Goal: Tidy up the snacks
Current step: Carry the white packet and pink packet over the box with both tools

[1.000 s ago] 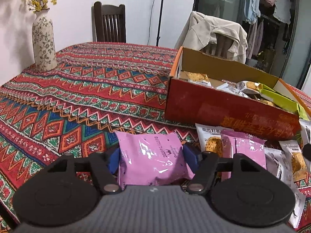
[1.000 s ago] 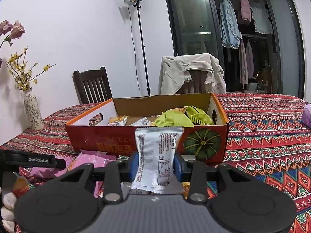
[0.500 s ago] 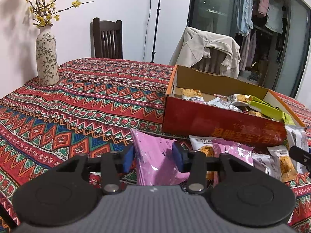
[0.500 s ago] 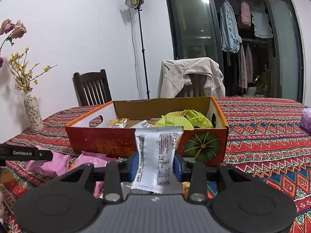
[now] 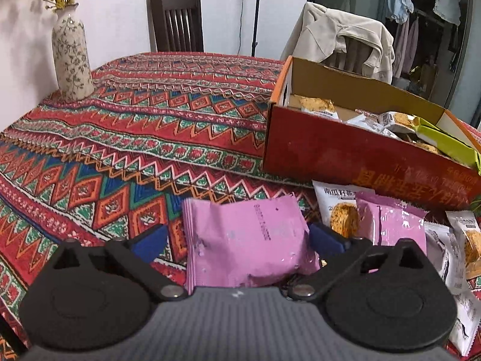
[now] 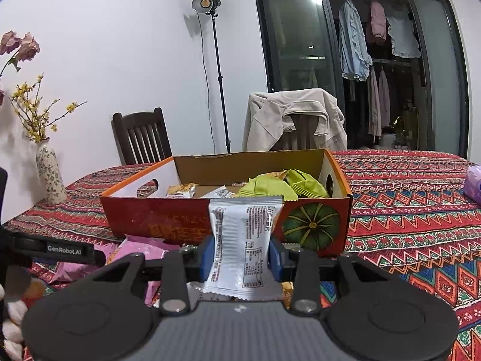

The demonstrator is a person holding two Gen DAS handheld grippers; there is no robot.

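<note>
At the far left of the patterned tablecloth (image 5: 135,138) stands one flowered vase (image 5: 72,60), with one dark wooden chair (image 5: 176,21) behind the table. Nearer, the left gripper (image 5: 237,237) is opening its jaws wide; one pink snack packet (image 5: 246,240) lies between the blue pads (image 5: 150,240), and the left pad stands clear of it. Just right of it lie a white cookie packet (image 5: 336,207) and a second pink packet (image 5: 393,225), then about two more white cookie packets at the right edge. Behind them sits one open red cardboard box (image 5: 345,156), holding several cookie packets and some green wrappers (image 5: 445,141); an exact count inside cannot be told. A second chair draped with a beige jacket (image 5: 339,33) stands beyond the box.

In the right wrist view, the right gripper (image 6: 240,255) is closed narrow on one white snack packet (image 6: 245,240), held upright in front of the box's near wall (image 6: 156,219). One lamp stand (image 6: 218,69) rises behind. A purple object (image 6: 473,180) lies at the far right.
</note>
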